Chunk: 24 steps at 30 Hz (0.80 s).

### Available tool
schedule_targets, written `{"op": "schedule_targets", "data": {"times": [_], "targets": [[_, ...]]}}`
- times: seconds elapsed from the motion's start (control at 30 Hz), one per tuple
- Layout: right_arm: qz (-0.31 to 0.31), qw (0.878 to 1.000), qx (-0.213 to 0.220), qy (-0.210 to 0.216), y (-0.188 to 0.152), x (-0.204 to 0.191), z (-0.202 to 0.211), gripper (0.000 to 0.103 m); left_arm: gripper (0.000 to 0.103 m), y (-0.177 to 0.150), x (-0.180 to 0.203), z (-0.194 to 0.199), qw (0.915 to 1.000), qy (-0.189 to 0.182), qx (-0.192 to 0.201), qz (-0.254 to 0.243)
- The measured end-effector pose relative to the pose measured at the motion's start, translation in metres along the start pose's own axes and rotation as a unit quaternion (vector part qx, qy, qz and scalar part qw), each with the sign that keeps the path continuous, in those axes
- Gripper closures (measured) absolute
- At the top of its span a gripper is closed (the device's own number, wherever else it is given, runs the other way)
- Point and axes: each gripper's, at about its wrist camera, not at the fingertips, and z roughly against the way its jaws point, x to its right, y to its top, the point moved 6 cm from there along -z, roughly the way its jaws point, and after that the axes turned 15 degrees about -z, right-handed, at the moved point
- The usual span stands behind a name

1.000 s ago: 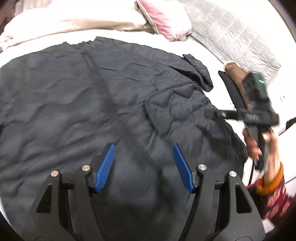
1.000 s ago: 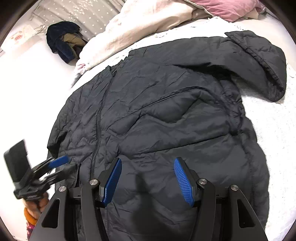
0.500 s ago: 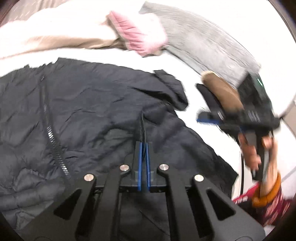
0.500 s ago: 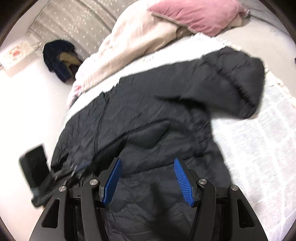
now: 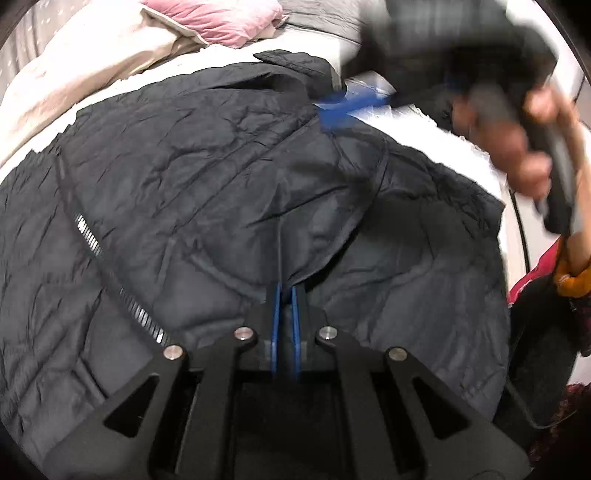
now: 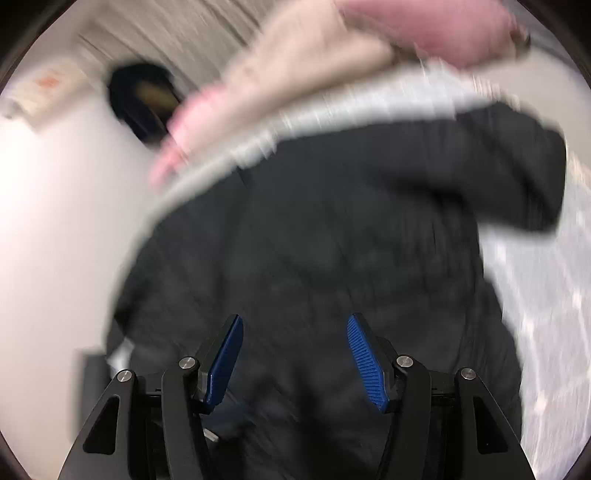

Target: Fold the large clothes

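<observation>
Across the white bed [image 5: 454,122], the black quilted zip-front puffer jacket [image 5: 207,166] lies spread flat. Left gripper [image 5: 284,295]: jaws pinched on a small ridge of its fabric. Right gripper [image 6: 293,354]: jaws apart, empty, above the jacket. Risk: slick shell slipping from the thin pinch; a one-sided pull would skew the fold.

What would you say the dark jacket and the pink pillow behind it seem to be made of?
The jacket looks like thin quilted synthetic shell, probably nylon or polyester: faint sheen, fine crinkles, stitched puffy panels, metal-looking zipper teeth. The pink pillow looks velvety or plush, matte with soft shading; the exact fabric is unclear.
</observation>
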Motion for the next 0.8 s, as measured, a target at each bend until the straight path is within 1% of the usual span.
{"op": "schedule_targets", "data": {"times": [0.07, 0.1, 0.13, 0.17, 0.2, 0.23, 0.33, 0.37, 0.4, 0.43, 0.47, 0.5, 0.53, 0.57, 0.63, 0.67, 0.7, 0.73, 0.77, 0.8], "targets": [[0.004, 0.998, -0.03, -0.049, -0.014, 0.013, -0.019, 0.043, 0.093, -0.005, -0.004, 0.01, 0.9999, -0.001, 0.001, 0.017], [0.026, 0.996, -0.038, -0.079, -0.023, 0.017, -0.026, 0.043, 0.087, -0.008, -0.006, 0.015, 0.9997, 0.005, 0.002, 0.025], [0.045, 0.994, -0.038, -0.094, -0.029, 0.017, -0.027, 0.043, 0.077, -0.012, -0.009, 0.021, 0.9995, 0.011, 0.002, 0.031], [0.074, 0.99, -0.037, -0.118, -0.037, 0.016, -0.028, 0.043, 0.071, -0.018, -0.014, 0.029, 0.9988, 0.023, 0.001, 0.043], [0.093, 0.985, -0.037, -0.139, -0.042, 0.014, -0.028, 0.043, 0.057, -0.024, -0.018, 0.035, 0.9981, 0.032, 0.001, 0.052], [0.118, 0.977, -0.033, -0.172, -0.05, 0.012, -0.027, 0.043, 0.046, -0.031, -0.024, 0.043, 0.9966, 0.048, -0.002, 0.067], [0.152, 0.956, -0.002, -0.251, -0.059, 0.003, -0.023, 0.043, 0.041, -0.051, -0.043, 0.068, 0.9892, 0.094, -0.013, 0.111], [0.163, 0.951, 0.008, -0.262, -0.061, -0.005, -0.022, 0.043, 0.039, -0.059, -0.05, 0.079, 0.9856, 0.112, -0.016, 0.126], [0.177, 0.95, 0.019, -0.255, -0.062, -0.018, -0.021, 0.043, 0.032, -0.07, -0.06, 0.094, 0.9803, 0.135, -0.017, 0.143], [0.183, 0.953, 0.025, -0.242, -0.062, -0.027, -0.02, 0.043, 0.022, -0.081, -0.069, 0.107, 0.9748, 0.156, -0.017, 0.159], [0.185, 0.957, 0.032, -0.22, -0.063, -0.039, -0.019, 0.043, 0.019, -0.09, -0.077, 0.117, 0.9697, 0.173, -0.016, 0.172], [0.182, 0.962, 0.035, -0.199, -0.064, -0.05, -0.018, 0.043, 0.018, -0.104, -0.087, 0.131, 0.9619, 0.195, -0.015, 0.191], [0.178, 0.966, 0.036, -0.187, -0.065, -0.056, -0.017, 0.043, 0.018, -0.114, -0.095, 0.14, 0.9552, 0.21, -0.016, 0.208], [0.175, 0.968, 0.037, -0.177, -0.066, -0.063, -0.017, 0.043, 0.018, -0.133, -0.107, 0.156, 0.944, 0.227, -0.02, 0.239], [0.173, 0.97, 0.038, -0.166, -0.068, -0.076, -0.02, 0.043, 0.018, -0.16, -0.123, 0.173, 0.9275, 0.244, -0.021, 0.283], [0.174, 0.97, 0.039, -0.164, -0.069, -0.082, -0.023, 0.043, 0.018, -0.181, -0.135, 0.187, 0.9143, 0.254, -0.019, 0.315], [0.177, 0.97, 0.039, -0.164, -0.07, -0.088, -0.028, 0.043, 0.018, -0.196, -0.143, 0.195, 0.9044, 0.261, -0.019, 0.337], [0.183, 0.969, 0.038, -0.163, -0.074, -0.097, -0.031, 0.043, 0.018, -0.214, -0.152, 0.205, 0.892, 0.269, -0.018, 0.363], [0.189, 0.968, 0.038, -0.162, -0.074, -0.1, -0.036, 0.043, 0.018, -0.234, -0.161, 0.214, 0.8774, 0.277, -0.017, 0.391], [0.199, 0.966, 0.038, -0.162, -0.077, -0.106, -0.039, 0.043, 0.018, -0.25, -0.166, 0.219, 0.8665, 0.28, -0.015, 0.413]]}}
